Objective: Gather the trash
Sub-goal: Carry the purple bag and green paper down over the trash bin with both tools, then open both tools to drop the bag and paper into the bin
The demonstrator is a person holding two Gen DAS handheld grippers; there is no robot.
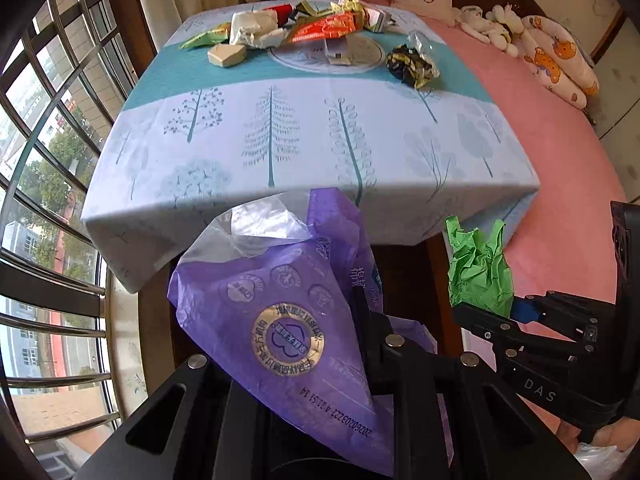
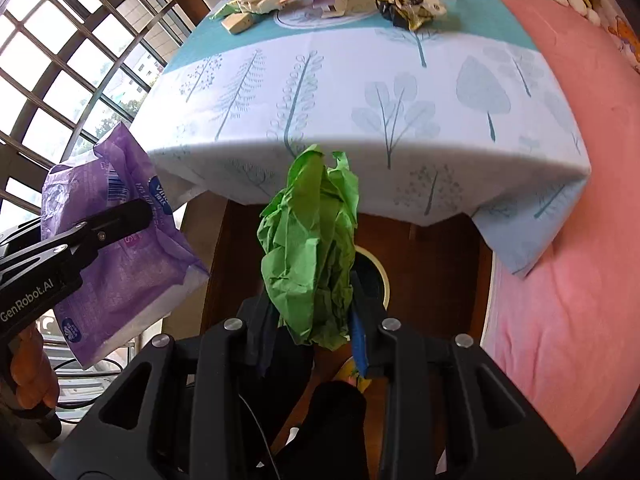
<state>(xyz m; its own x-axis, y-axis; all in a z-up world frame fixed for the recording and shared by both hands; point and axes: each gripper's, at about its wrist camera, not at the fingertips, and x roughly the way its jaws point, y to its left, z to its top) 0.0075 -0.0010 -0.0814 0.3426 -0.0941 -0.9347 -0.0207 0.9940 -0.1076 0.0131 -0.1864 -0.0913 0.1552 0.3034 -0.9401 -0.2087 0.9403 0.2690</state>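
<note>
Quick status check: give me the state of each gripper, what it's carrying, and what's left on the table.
left gripper: shut on the purple wrapper, off the table.
purple wrapper: held, torn open at the top.
right gripper: shut on the green paper.
green paper: crumpled, held below the table edge.
bin: below the green paper, mostly hidden.
trash pile: uncollected on the table.
black wrapper: crumpled, on the table.

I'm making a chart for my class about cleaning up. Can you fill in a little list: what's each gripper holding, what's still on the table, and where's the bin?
left gripper: shut on purple plastic wrapper
right gripper: shut on crumpled green paper
table: wrappers, cartons and a black-and-gold wrapper left at the far side
bin: only a round rim shows below the green paper, not sure
bed: pink, beside the table
</note>
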